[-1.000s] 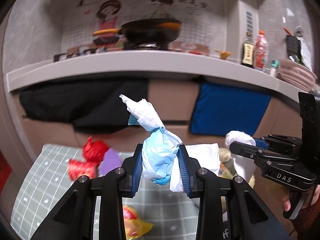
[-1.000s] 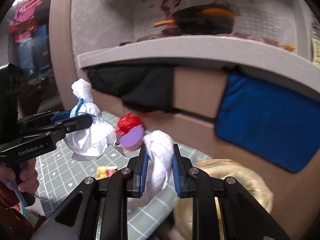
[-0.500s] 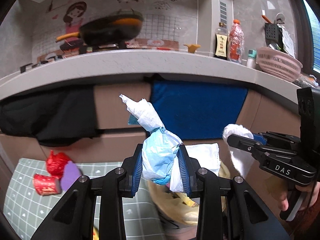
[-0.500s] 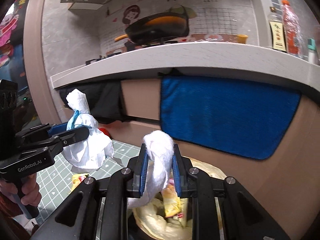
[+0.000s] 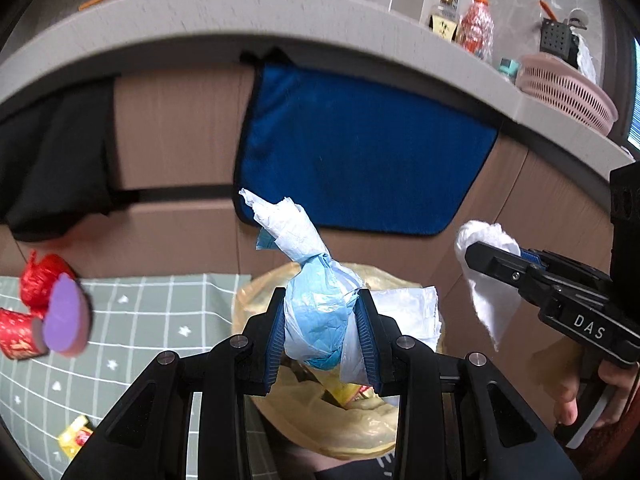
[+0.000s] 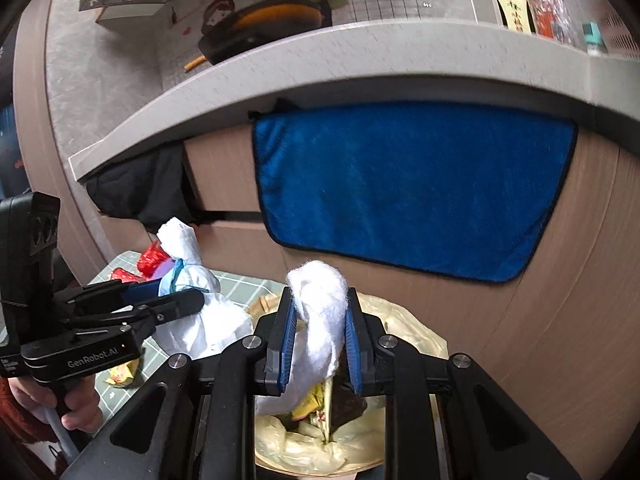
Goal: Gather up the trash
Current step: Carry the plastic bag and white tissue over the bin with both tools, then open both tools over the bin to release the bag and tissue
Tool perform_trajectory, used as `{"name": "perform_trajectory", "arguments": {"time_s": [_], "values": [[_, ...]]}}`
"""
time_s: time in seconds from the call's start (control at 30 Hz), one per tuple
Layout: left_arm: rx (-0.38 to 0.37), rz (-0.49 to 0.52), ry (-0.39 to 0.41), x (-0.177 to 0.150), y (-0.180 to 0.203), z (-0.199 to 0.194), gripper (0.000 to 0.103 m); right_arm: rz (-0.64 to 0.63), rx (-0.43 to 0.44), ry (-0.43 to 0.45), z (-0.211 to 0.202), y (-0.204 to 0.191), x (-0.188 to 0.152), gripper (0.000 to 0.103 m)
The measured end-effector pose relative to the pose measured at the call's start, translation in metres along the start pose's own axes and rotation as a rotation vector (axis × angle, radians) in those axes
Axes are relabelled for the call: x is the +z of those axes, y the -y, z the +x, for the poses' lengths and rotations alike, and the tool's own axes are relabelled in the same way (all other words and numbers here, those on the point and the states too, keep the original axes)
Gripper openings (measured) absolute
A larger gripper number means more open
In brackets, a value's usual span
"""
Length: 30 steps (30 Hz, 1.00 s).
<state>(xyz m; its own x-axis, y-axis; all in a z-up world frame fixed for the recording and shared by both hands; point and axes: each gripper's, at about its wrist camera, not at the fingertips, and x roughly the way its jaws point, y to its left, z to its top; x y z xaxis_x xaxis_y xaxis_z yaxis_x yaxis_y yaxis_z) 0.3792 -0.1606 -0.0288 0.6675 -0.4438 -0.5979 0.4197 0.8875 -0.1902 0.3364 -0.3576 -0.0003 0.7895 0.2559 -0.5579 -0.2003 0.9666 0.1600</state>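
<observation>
My left gripper (image 5: 322,330) is shut on a knotted white and light-blue plastic bag (image 5: 316,308), held above a bin lined with a yellowish bag (image 5: 320,428) that holds wrappers. My right gripper (image 6: 318,338) is shut on a crumpled white tissue (image 6: 320,304), also held over the bin liner (image 6: 404,328). The right gripper with its tissue (image 5: 486,280) shows at the right of the left wrist view. The left gripper with its bag (image 6: 200,312) shows at the left of the right wrist view.
A green checked mat (image 5: 132,320) lies left of the bin with red wrappers (image 5: 38,280), a purple disc (image 5: 66,316) and a yellow wrapper (image 5: 76,436). Cabinet fronts with a blue towel (image 5: 360,160) and black cloth (image 5: 52,152) stand behind, under a countertop (image 5: 200,20).
Both grippers moved right from over the mat to above the bin and tilted down, each still holding its trash. The red wrappers slid to the left edge of view.
</observation>
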Motion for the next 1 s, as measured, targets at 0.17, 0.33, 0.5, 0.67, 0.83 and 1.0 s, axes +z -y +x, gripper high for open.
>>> {"name": "perform_trajectory", "arguments": {"time_s": [0.17,0.33,0.5,0.67,0.83,1.0], "values": [[-0.041,0.003,-0.053,-0.009,0.005,0.029,0.035,0.030,-0.011,-0.017,0.008,0.014,-0.007,0.021],[-0.151,-0.049,-0.114,-0.015,0.005,0.060,0.045,0.059,-0.026,-0.034,0.016,0.029,-0.011,0.021],[-0.171,-0.114,-0.101,-0.017,-0.009,0.074,0.056,0.088,-0.034,-0.044,0.021,0.039,-0.013,0.021],[-0.106,-0.157,-0.094,-0.013,-0.035,0.061,0.056,0.092,-0.030,-0.065,0.038,0.039,-0.018,0.021],[-0.025,-0.186,-0.072,-0.024,-0.069,0.025,0.056,0.082,-0.032,-0.063,0.054,0.034,-0.020,0.040],[0.070,-0.199,-0.048,-0.040,-0.103,-0.015,0.056,0.089,-0.035,-0.056,0.056,0.027,-0.017,0.045]]}}
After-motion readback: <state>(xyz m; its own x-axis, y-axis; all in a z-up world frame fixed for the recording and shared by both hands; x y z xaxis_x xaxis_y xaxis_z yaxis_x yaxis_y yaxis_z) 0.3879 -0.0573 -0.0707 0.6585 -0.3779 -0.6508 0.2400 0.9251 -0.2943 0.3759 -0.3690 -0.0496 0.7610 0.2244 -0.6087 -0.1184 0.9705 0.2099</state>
